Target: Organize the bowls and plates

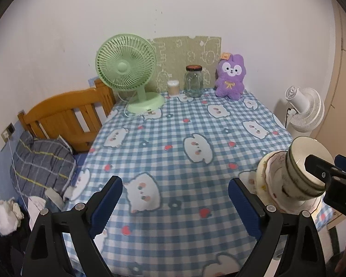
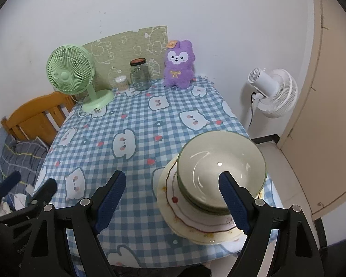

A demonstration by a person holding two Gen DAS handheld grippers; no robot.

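My left gripper [image 1: 175,204] hangs over the near middle of the checked tablecloth [image 1: 173,133], pointing toward the back wall, tilted down a little. Its jaws stand wide apart with only cloth between the blue pads [image 1: 108,204]; it has hold of nothing.

My right gripper [image 2: 175,204] sits to the right of the left one, at the table's near right corner, likewise angled forward and down. Its jaws are spread wide. Its right finger [image 2: 234,202] lies across the near side of the stacked bowls [image 2: 219,168]; from the left wrist view the tip seems to reach over the rim into the top bowl, but I cannot tell whether it touches the ceramic. The left finger is out over bare cloth, well clear of the stack, so nothing is gripped.

The bowls, pale with a dark green rim band, are nested together and stand upright on a stack of scalloped plates [image 2: 184,217] with painted trim. That whole pile rests on the tablecloth at the near right corner, close to the edge.

At the back of the table I see a green desk fan [image 1: 126,69], a small tub of cotton swabs [image 1: 173,87], a glass jar [image 1: 193,80] with a dark lid and a purple plush rabbit [image 1: 229,78]. A white standing fan [image 2: 272,92] is on the floor beyond the table's right side.
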